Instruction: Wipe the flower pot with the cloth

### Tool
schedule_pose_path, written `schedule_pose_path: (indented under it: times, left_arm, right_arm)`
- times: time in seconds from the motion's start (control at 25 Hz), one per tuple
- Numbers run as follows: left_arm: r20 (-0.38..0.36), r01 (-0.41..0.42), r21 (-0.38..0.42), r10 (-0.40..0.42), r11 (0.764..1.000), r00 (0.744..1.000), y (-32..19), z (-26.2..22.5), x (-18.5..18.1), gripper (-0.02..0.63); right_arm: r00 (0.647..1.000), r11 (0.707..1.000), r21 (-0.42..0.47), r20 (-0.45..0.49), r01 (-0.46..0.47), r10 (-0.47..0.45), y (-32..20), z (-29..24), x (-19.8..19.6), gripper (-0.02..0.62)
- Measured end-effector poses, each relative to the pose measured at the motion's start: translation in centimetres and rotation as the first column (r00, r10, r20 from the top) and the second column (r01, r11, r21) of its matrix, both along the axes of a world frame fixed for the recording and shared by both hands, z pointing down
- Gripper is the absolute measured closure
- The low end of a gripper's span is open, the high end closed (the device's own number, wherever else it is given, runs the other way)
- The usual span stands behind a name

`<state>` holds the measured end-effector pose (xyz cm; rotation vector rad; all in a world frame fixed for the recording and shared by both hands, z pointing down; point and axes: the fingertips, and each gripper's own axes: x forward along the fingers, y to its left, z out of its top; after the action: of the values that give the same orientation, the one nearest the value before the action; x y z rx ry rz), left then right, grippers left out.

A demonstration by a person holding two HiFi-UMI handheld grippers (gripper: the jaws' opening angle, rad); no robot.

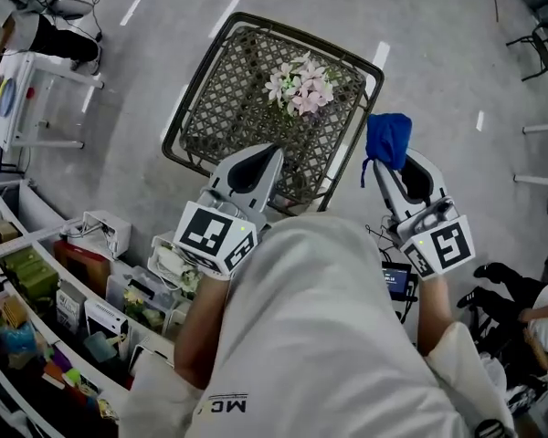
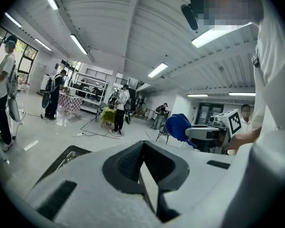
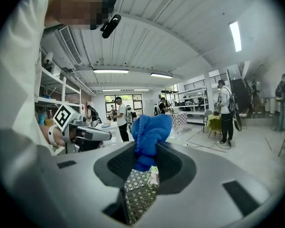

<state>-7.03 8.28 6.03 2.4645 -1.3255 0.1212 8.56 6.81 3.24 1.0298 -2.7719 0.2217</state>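
While both grippers hang over the near edge of the table (image 1: 210, 108), the flower pot (image 1: 299, 87) stands on its dark lattice top, a little toward 1 o'clock of the middle. From the head view only the blooms show: a small cluster of pale pink and white flowers with a touch of green. The pot itself is hidden under them.

At 4 o'clock of the flowers is the cloth (image 1: 388, 138), apart from them. It is bright blue, bunched into a lump, with a thin strip trailing down its left side. The right gripper (image 1: 384, 164) has its jaws closed on the lower part of the cloth (image 3: 149, 134), and the bundle stands up above the jaws in the right gripper (image 3: 143, 163) view. Below them, through the gap, a patch of lattice (image 3: 137, 194) and a bit of blossom show.

At 7 o'clock of the flowers, the left gripper (image 1: 267, 153) points toward the table. In the left gripper (image 2: 142, 151) view its jaws are pressed together with nothing between them. The cloth (image 2: 178, 126) shows at 2 o'clock there, and a corner of the table (image 2: 69, 156) at 9 o'clock.
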Motion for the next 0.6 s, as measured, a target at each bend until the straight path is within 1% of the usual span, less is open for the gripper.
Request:
schedule_pose_path:
  times: [0.16, 0.4, 0.6]
  left_arm:
    - [0.009, -0.015, 0.003, 0.015, 1.000, 1.000, 0.2, 0.4, 1.1, 0.583]
    - [-0.003, 0.000, 0.008, 0.000, 1.000, 1.000, 0.4, -0.1, 1.6, 0.583]
    - [0.003, 0.001, 0.000, -0.001, 1.000, 1.000, 1.0, 0.2, 1.7, 0.583]
  right_arm:
    - [1.000, 1.000, -0.011, 0.006, 0.013, -0.013, 0.5, 0.9, -0.2, 0.471]
    - [1.000, 1.000, -0.017, 0.014, 0.008, -0.008, 0.4, 0.6, -0.5, 0.471]
    - [1.000, 1.000, -0.006, 0.006, 0.030, -0.030, 0.8, 0.5, -1.1, 0.471]
